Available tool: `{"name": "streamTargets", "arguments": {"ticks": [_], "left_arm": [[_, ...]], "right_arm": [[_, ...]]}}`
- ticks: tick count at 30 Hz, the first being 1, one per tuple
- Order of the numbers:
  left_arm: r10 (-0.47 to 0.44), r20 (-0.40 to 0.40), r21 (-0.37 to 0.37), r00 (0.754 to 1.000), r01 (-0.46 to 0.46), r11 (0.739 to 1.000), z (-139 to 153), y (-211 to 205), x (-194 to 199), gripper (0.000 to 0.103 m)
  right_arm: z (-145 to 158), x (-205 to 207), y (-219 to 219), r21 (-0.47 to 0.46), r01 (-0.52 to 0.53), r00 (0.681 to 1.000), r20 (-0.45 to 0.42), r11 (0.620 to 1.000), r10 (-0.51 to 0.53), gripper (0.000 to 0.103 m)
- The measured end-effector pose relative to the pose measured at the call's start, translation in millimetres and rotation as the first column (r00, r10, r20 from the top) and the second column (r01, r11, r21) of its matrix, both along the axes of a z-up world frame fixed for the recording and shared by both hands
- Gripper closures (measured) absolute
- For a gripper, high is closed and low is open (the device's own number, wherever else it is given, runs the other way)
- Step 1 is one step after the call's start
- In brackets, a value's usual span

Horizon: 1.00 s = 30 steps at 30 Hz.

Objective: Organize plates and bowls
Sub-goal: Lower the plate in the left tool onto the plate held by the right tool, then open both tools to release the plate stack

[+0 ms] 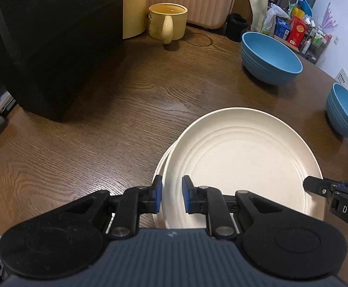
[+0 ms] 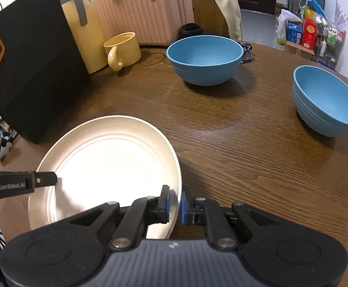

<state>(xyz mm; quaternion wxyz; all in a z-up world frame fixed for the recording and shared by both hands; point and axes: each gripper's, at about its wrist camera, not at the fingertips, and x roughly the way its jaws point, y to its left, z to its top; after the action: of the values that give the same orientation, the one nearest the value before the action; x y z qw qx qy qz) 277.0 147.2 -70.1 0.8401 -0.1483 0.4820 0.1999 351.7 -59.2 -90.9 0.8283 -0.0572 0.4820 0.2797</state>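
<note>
Plates [image 1: 243, 160]: two cream ones stacked near edge of table [image 1: 102, 131], top one offset. Left gripper [image 1: 171, 195] clamped on left rims, right gripper [image 2: 174, 203] clamped on right rim. Keep both level, lift together; bowls [image 2: 205, 59] stand far right, well apart.

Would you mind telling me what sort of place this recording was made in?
Probably a lived-in home dining area: a round wooden table with a yellow mug, a pink suitcase behind it, and a cluttered storage rack by the wall.
</note>
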Motion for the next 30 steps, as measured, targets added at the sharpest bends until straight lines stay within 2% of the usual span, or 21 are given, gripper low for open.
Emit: {"name": "streamTargets", "arguments": {"ticks": [18, 30], "left_arm": [[-0.039, -0.029, -0.002, 0.999, 0.039, 0.999, -18.9, 12.5, 1.4, 0.085], [-0.077, -0.04, 0.04, 0.996, 0.079, 0.996, -21.6, 7.7, 5.0, 0.085]], "right_arm": [[-8.3, -13.6, 28.0, -0.117, -0.03, 0.996, 0.084, 0.993, 0.04, 0.092], [-16.4, -14.9, 30.6, -0.152, -0.021, 0.997, 0.069, 0.988, 0.032, 0.092]]}}
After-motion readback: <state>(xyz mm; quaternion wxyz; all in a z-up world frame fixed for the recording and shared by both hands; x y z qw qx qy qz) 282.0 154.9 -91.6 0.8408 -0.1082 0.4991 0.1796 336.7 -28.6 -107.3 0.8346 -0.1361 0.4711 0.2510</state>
